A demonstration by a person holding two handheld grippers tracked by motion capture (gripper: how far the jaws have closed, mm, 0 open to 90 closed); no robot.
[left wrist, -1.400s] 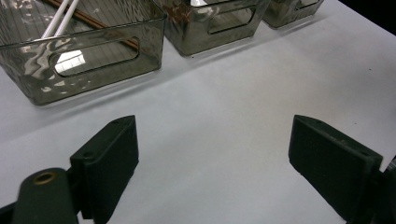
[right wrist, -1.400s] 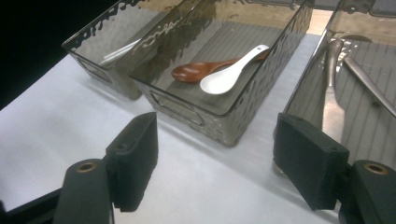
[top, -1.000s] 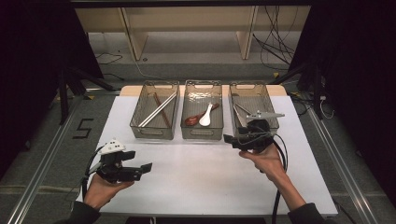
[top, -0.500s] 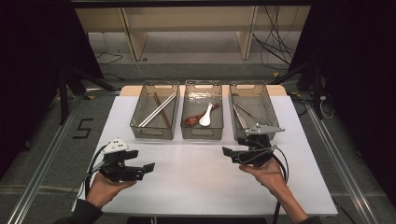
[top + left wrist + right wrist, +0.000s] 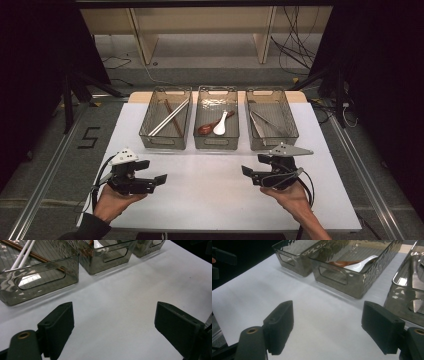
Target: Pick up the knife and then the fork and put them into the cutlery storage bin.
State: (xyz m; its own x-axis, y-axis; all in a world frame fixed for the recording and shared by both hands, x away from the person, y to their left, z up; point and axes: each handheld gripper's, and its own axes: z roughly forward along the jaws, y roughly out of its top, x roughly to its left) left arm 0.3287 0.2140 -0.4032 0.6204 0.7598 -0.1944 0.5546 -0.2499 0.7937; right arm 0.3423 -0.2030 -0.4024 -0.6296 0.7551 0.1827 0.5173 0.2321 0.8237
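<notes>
Three smoky clear trays stand in a row at the back of the white table (image 5: 210, 195). The left tray (image 5: 162, 142) holds white and brown chopsticks (image 5: 167, 119). In the middle tray (image 5: 216, 144) lie a white spoon (image 5: 221, 126) and a brown spoon (image 5: 205, 129). Metal utensils (image 5: 265, 122) rest in the right tray (image 5: 272, 144). My left gripper (image 5: 161, 178) is held low at the near left, open and empty (image 5: 113, 322), facing the left tray (image 5: 40, 282). My right gripper (image 5: 247, 172) hovers at the near right, open and empty (image 5: 327, 322), before the middle tray (image 5: 342, 277).
Bare white tabletop lies between the two grippers and the trays. A wooden shelf frame (image 5: 200, 30) and cables (image 5: 295, 45) sit on the floor beyond the table. Metal rails (image 5: 45, 185) run along both sides.
My right gripper has drawn back from the right tray toward the near edge of the table. The left gripper has hardly moved.
</notes>
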